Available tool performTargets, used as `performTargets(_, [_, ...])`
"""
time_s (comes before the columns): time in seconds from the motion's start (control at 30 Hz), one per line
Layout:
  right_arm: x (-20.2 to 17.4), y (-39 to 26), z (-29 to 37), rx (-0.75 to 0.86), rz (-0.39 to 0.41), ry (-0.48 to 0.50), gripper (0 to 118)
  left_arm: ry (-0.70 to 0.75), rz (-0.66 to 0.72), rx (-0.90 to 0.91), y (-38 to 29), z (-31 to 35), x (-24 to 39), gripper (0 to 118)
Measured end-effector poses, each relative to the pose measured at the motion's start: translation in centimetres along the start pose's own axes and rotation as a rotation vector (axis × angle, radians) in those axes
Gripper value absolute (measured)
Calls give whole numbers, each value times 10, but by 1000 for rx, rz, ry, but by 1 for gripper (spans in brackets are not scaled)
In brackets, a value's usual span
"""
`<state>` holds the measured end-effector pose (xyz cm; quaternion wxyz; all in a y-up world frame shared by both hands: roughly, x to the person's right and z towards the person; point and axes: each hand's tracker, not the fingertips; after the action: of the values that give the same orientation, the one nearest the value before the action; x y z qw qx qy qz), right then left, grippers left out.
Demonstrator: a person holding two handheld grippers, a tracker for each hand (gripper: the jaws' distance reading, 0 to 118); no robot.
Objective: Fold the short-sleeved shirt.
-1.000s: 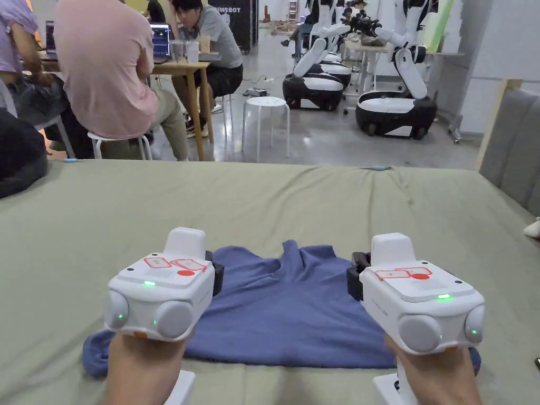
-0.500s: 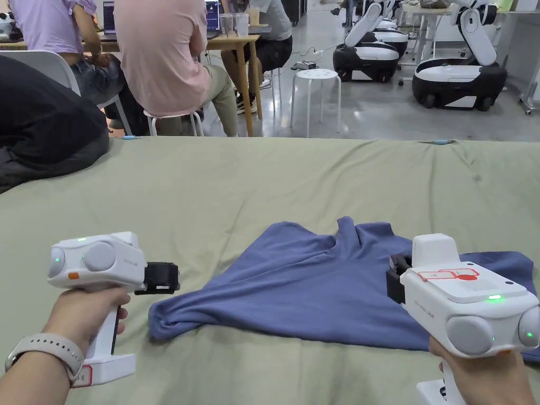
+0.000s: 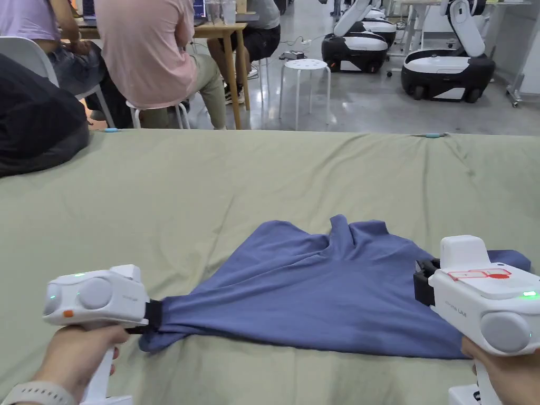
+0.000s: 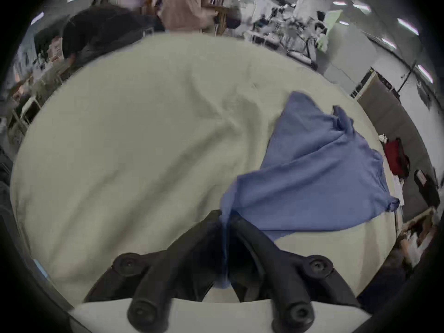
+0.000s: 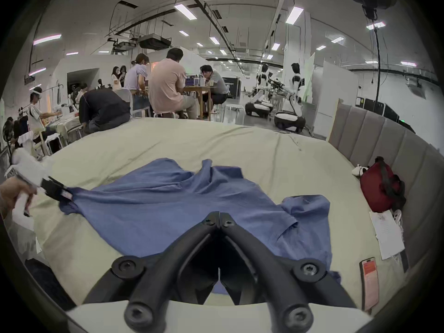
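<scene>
A blue short-sleeved shirt [image 3: 327, 295] lies crumpled on the olive-green bed sheet [image 3: 211, 184], with a ridge of cloth standing up near its far edge. My left gripper [image 3: 153, 316] is at the shirt's left end, shut on a bunched corner that is drawn out to a point. In the left gripper view blue cloth [image 4: 312, 182] runs between the closed jaws of the left gripper [image 4: 225, 218]. My right gripper [image 3: 422, 279] hovers over the shirt's right side. In the right gripper view the right gripper [image 5: 219, 214] has its jaw tips touching above the shirt [image 5: 180, 206], nothing between them. The left gripper [image 5: 57, 190] shows there too.
A red bag [image 5: 379, 189], a sheet of paper [image 5: 386, 235] and a phone [image 5: 370, 283] lie on the bed's right side by a grey padded headboard [image 5: 374, 131]. A dark-clothed figure [image 3: 37, 126] leans on the left edge. Seated people, a white stool [image 3: 304, 66] and wheeled robots [image 3: 448, 68] stand beyond.
My left gripper moved off the shirt to its left end and has shut on that corner, pulling it leftward. The right gripper stays over the shirt's right side. The head camera tilted.
</scene>
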<state>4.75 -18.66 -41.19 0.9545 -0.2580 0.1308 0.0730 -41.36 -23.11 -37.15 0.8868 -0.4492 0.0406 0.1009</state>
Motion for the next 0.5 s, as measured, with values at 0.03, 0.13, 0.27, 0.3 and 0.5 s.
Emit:
performTargets(0.03, [10,4,-7,-3,0,-16,0,-1,-7,60,0,14,6,2])
performTargets(0.13, [47,18,-39,-38,-56,-46,0,-45,-12,156,1,41,10,2])
performTargets(0.27, [91,34,-105,-138,-114,-85,0,-17,-63,176,-2,44,16,2])
performTargets(0.3, [98,37,-125,-163,-110,-90,0,-17,-59,178,-1,40,14,2])
performTargets(0.5, [108,39,-228,-320,-96,-27,108,3,-63,156,2,17,4,2])
